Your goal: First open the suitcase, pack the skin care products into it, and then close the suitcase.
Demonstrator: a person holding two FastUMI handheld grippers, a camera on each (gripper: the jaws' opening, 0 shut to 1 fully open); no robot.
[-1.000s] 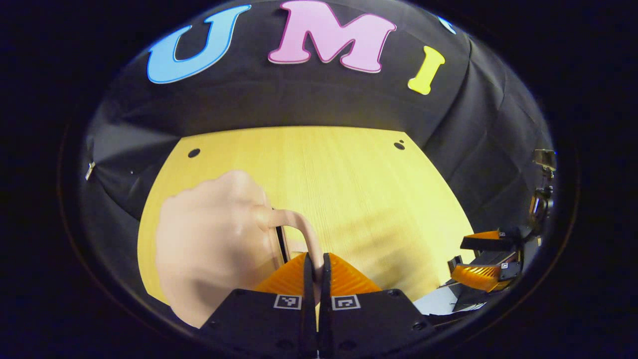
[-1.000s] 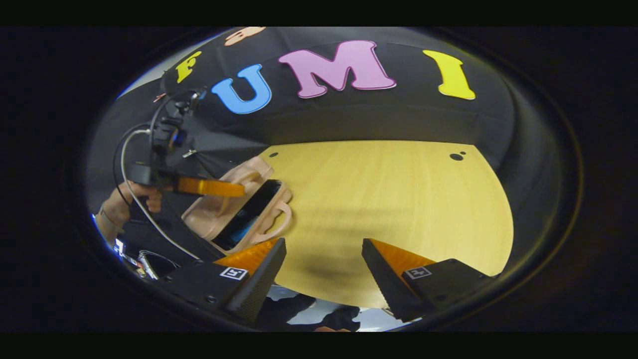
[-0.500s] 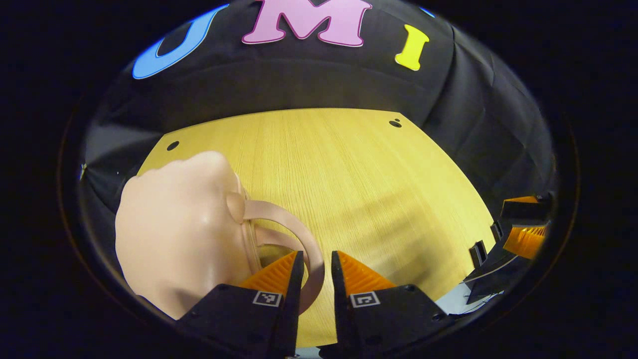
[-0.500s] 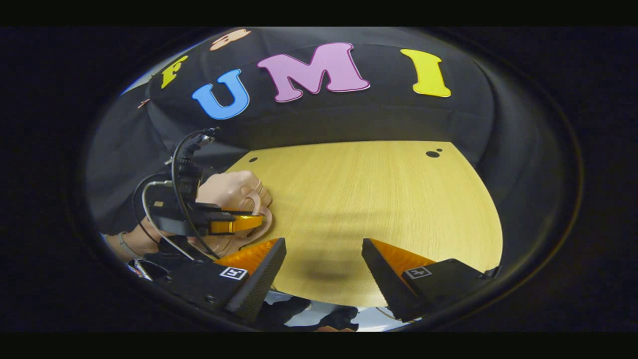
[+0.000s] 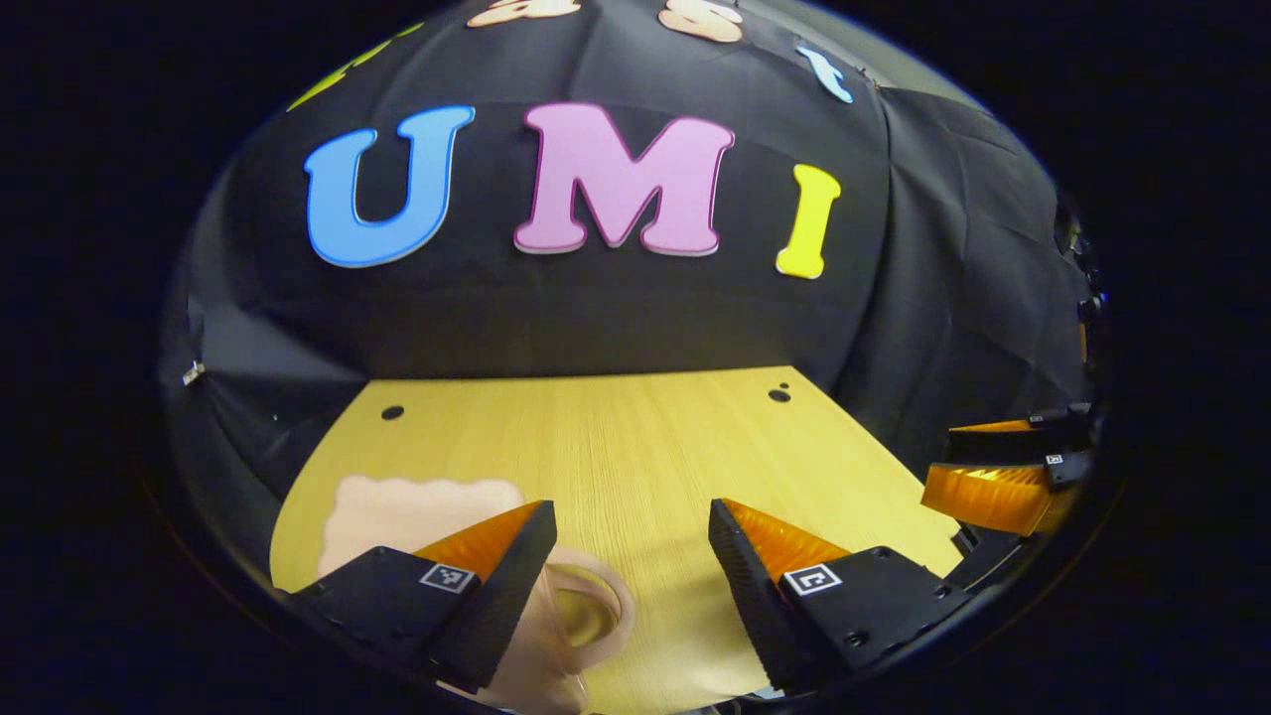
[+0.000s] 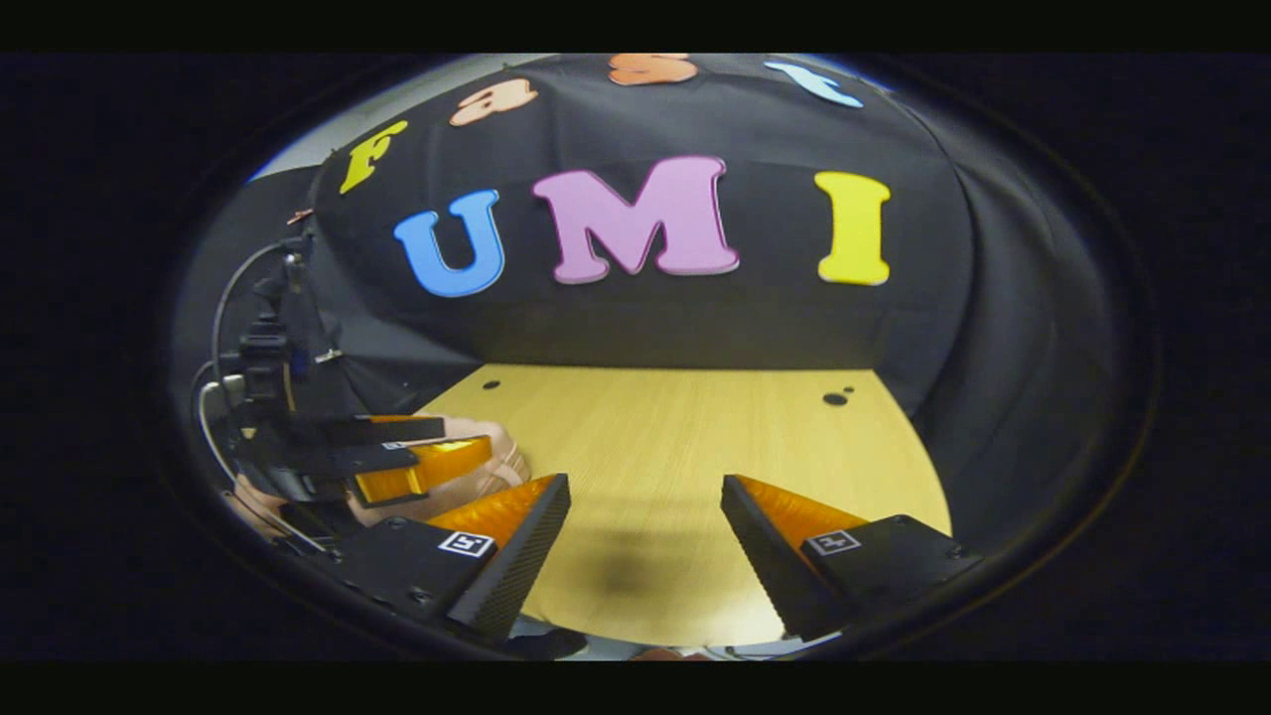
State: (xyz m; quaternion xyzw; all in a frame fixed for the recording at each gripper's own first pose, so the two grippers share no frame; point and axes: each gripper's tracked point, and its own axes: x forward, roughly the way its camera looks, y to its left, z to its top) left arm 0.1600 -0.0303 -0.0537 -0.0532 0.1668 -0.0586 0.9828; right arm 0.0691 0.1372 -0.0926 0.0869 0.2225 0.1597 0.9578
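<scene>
Pale wooden table under a black cloth wall, two small dark holes near the table's far edge. Changes from a second ago: the left gripper was then pinched on the suitcase's loop handle; half a second ago its jaws had parted a little around that handle; now they stand wide apart with bare table between them, holding nothing. The camera has also pulled back and tilted up, so more wall and less table shows. The pink suitcase, open a second ago with its dark inside showing in the right gripper view, now lies closed and flat on the near-left part of the table. Its scalloped far edge shows just beyond the left finger; its loop handle sticks out toward the right, on the table just beside that finger's inner face. Whether finger and handle touch cannot be told. Long axis of the case cannot be judged, as much of it is hidden behind the finger. In the right gripper view the suitcase is a pink sliver at far left, behind the left gripper, with a hand partly visible at its rear. The right gripper is likewise spread wide, empty, over bare table to the right of the suitcase; it also appears at the right edge of the left gripper view.
</scene>
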